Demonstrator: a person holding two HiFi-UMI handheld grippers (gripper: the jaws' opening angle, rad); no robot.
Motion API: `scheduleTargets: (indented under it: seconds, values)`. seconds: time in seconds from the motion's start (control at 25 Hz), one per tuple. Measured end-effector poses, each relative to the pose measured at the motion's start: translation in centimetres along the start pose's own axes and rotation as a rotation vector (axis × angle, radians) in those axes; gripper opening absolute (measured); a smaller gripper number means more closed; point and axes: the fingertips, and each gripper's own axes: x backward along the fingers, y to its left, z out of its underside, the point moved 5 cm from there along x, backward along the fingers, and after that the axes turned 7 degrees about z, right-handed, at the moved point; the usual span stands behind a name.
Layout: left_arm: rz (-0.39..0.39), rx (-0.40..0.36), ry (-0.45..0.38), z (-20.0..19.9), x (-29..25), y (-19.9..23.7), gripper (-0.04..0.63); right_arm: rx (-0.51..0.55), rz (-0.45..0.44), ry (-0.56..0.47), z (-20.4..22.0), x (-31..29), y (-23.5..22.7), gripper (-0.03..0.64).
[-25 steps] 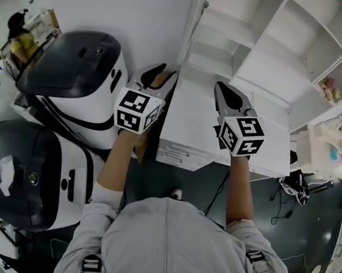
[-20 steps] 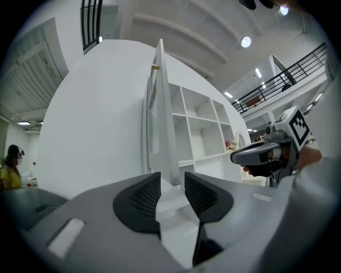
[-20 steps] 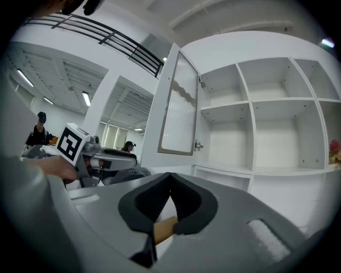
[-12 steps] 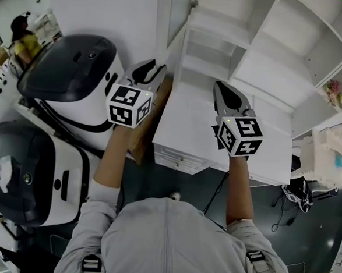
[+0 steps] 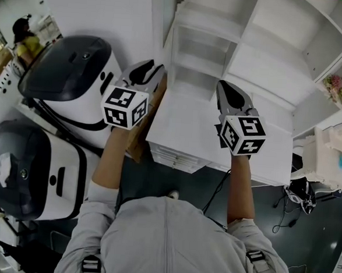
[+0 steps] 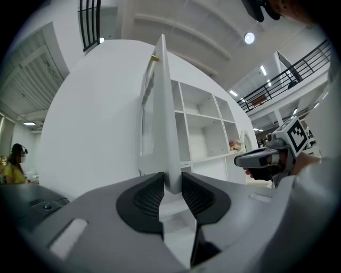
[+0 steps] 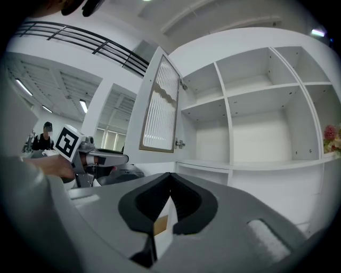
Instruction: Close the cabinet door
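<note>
The white cabinet (image 5: 264,58) has open shelves, and its door (image 5: 167,22) stands swung out, edge-on to me. In the left gripper view the door's (image 6: 162,106) free edge sits between the jaws of my left gripper (image 6: 171,187). Those jaws are closing and lie close on both sides, with no clear press. From the head view the left gripper (image 5: 146,67) is at the door's lower edge. My right gripper (image 5: 224,85) hovers over the cabinet's low counter, tips together and empty. The right gripper view has the door's slatted panel (image 7: 157,106) at left and the right gripper (image 7: 170,176) shut.
Two big white-and-black machines (image 5: 76,74) (image 5: 28,170) stand left of the cabinet. A brown box (image 5: 141,142) leans beside the drawer unit (image 5: 181,154). A person in yellow (image 5: 26,41) stands at far left. Cables (image 5: 296,188) lie on the dark floor; flowers (image 5: 333,86) sit on a right shelf.
Both grippers have moved forward toward the cabinet. The left gripper has come onto the door's edge and its jaws have narrowed. The right gripper stays shut.
</note>
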Motion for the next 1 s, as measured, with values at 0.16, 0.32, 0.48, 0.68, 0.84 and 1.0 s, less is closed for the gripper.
scheduleTargets:
  seconds: [0.16,0.32,0.48,0.68,0.84,1.0]
  values:
    - [0.006,-0.005,-0.005,-0.1,-1.4,-1.6,0.126,0.003,0.016,0.001,0.1,1.2,-1.8,0.003]
    - [0.062,-0.025,-0.004,-0.3,-3.8,-3.3,0.155,0.007,0.046,0.008,0.4,2.5,-3.5,0.003]
    - [0.101,-0.048,-0.031,-0.4,-6.1,-4.9,0.183,0.009,0.099,0.031,1.1,3.3,-5.3,0.002]
    - [0.214,-0.055,-0.089,-0.4,-9.1,-6.4,0.189,0.018,0.171,0.063,2.0,3.9,-6.8,0.003]
    - [0.310,-0.063,-0.101,-0.9,-12.9,-7.6,0.179,0.020,0.246,0.073,2.2,4.2,-8.6,0.002]
    - [0.315,-0.025,-0.059,0.1,-17.2,-7.0,0.143,0.015,0.332,0.077,2.6,3.7,-10.1,0.002]
